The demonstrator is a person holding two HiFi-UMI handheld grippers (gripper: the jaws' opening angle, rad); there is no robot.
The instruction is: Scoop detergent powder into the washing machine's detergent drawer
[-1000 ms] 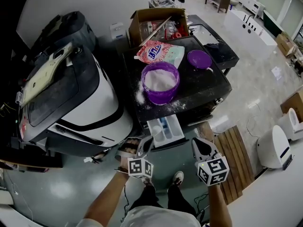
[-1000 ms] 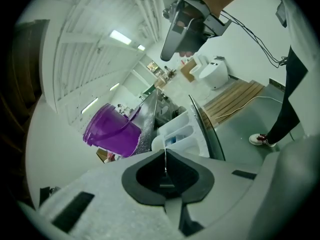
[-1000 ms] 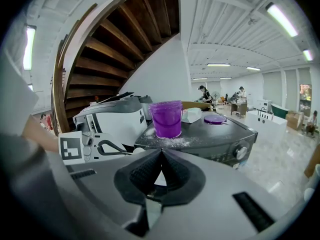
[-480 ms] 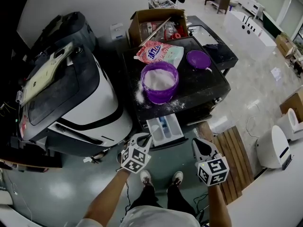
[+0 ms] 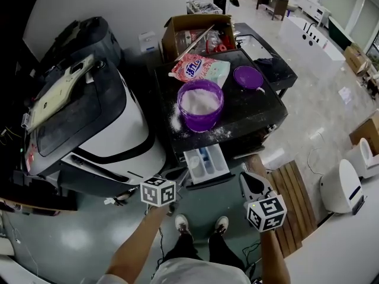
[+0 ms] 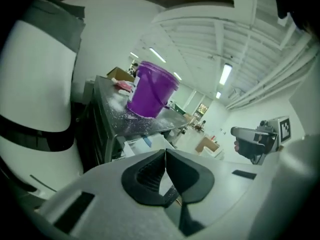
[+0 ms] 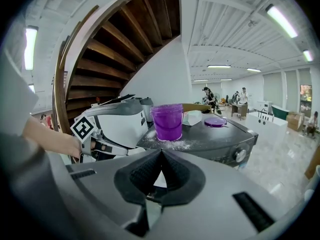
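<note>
A purple bucket (image 5: 200, 104) of white detergent powder stands on the black washing machine top (image 5: 254, 108), with spilled powder around it. Below it the detergent drawer (image 5: 205, 161) is pulled open. My left gripper (image 5: 176, 185) hangs just left of and below the drawer, jaws shut with nothing visible between them. My right gripper (image 5: 246, 176) is to the drawer's right, also shut and empty. The left gripper view shows the bucket (image 6: 152, 90) and the right gripper (image 6: 257, 141). The right gripper view shows the bucket (image 7: 167, 121) and the left gripper (image 7: 100, 143).
A detergent bag (image 5: 200, 70) and the purple lid (image 5: 248, 77) lie behind the bucket. A cardboard box (image 5: 195, 28) sits further back. A large white and black machine (image 5: 106, 129) fills the left. A wooden pallet (image 5: 290, 194) and a white appliance (image 5: 343, 185) are at right.
My left gripper has drawn back from the drawer's front, down and to the left, and turned so its marker cube faces up. The right gripper has stayed in place.
</note>
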